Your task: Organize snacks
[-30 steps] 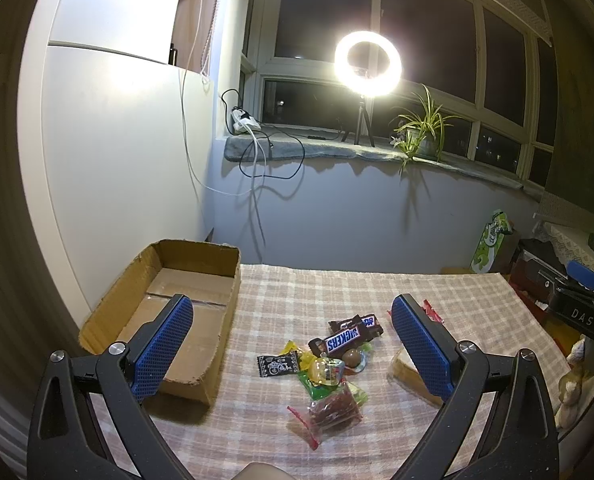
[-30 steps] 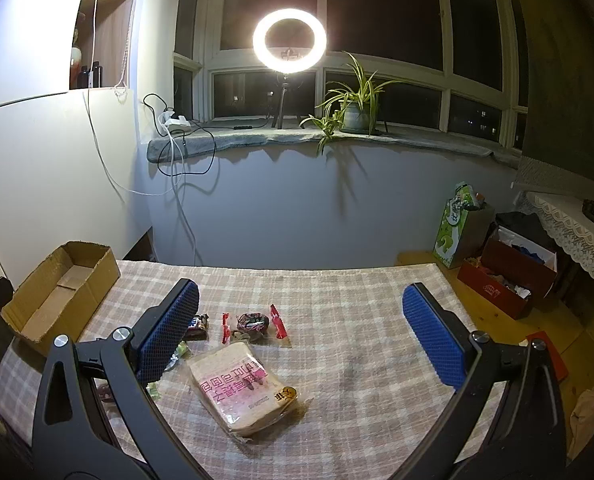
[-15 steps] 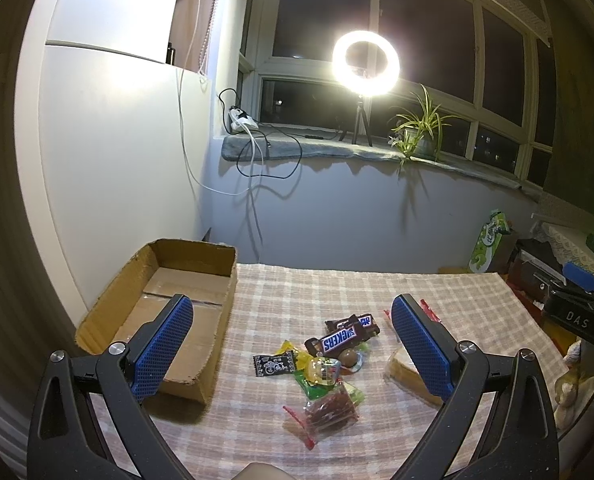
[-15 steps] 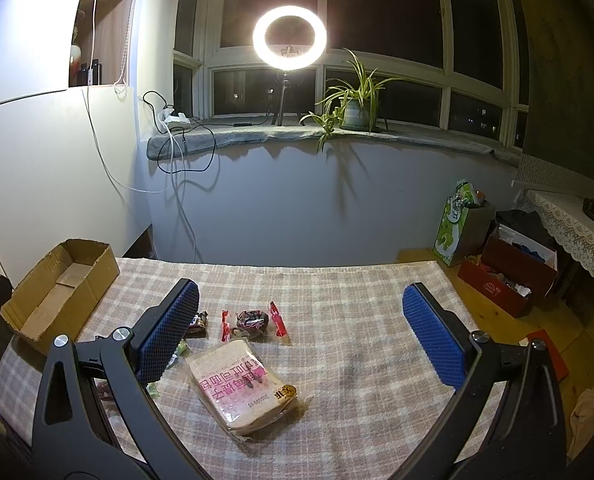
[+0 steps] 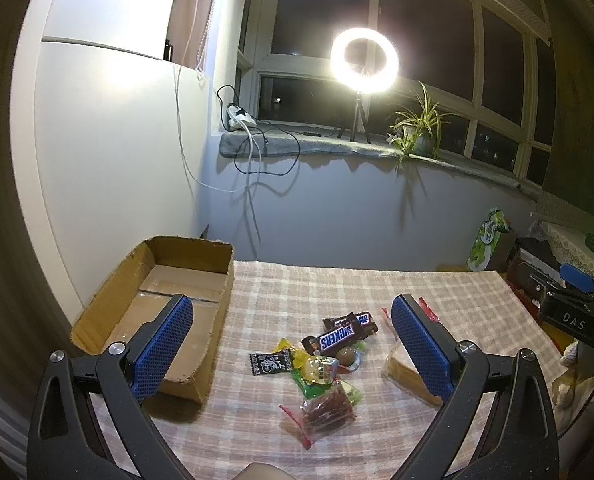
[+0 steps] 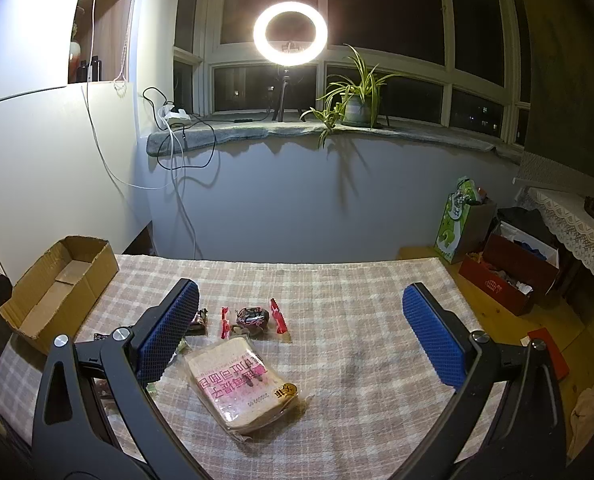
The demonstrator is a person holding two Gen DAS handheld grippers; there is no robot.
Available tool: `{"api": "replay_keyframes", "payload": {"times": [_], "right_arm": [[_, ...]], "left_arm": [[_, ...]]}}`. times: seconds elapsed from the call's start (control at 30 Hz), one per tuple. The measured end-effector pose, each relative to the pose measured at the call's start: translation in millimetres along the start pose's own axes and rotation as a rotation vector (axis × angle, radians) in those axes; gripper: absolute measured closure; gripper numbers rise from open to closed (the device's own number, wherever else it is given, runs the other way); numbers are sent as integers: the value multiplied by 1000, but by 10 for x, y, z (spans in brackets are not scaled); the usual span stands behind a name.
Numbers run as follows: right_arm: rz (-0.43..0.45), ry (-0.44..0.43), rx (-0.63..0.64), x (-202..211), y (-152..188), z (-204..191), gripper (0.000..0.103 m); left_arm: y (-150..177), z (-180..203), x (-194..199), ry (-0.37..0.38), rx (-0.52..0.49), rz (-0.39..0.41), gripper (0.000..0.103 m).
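So far nothing is sorted. Your left gripper (image 5: 293, 340) hangs wide apart and holds nothing, above the snack pile: nearest, a red jerky pouch (image 5: 325, 410), then the Snickers bars (image 5: 339, 334). Your right gripper (image 6: 297, 326) is just as wide and bare, with the wrapped bread (image 6: 239, 386) lying on the checked cloth (image 6: 357, 280) between its fingers. Farther left, the cardboard box (image 5: 201, 250) has nothing in it, so every snack is still left to move.
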State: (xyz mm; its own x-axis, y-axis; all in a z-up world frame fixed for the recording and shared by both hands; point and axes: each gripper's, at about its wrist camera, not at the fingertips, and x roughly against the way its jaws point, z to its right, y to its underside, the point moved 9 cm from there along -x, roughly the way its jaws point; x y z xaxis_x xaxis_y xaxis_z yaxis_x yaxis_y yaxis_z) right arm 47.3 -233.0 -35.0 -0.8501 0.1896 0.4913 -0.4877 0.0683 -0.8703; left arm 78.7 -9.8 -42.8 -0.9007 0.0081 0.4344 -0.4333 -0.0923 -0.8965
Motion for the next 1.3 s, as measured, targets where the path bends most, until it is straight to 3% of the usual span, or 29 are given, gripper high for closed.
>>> {"api": "replay_keyframes", "payload": {"times": [0.33, 0.73, 1.03, 1.3], "right_arm": [[-58, -9, -1, -219, 89, 52, 0], [-243, -108, -9, -706, 475, 173, 0], [-381, -287, -39, -970, 670, 91, 0], [-525, -449, 24, -1145, 896, -154, 0]], "left_arm": [[139, 56, -148, 41, 15, -57, 4], [436, 287, -424, 146, 38, -183, 4], [707, 498, -586, 219, 68, -276, 4], [934, 732, -744, 295, 85, -362, 4]]}}
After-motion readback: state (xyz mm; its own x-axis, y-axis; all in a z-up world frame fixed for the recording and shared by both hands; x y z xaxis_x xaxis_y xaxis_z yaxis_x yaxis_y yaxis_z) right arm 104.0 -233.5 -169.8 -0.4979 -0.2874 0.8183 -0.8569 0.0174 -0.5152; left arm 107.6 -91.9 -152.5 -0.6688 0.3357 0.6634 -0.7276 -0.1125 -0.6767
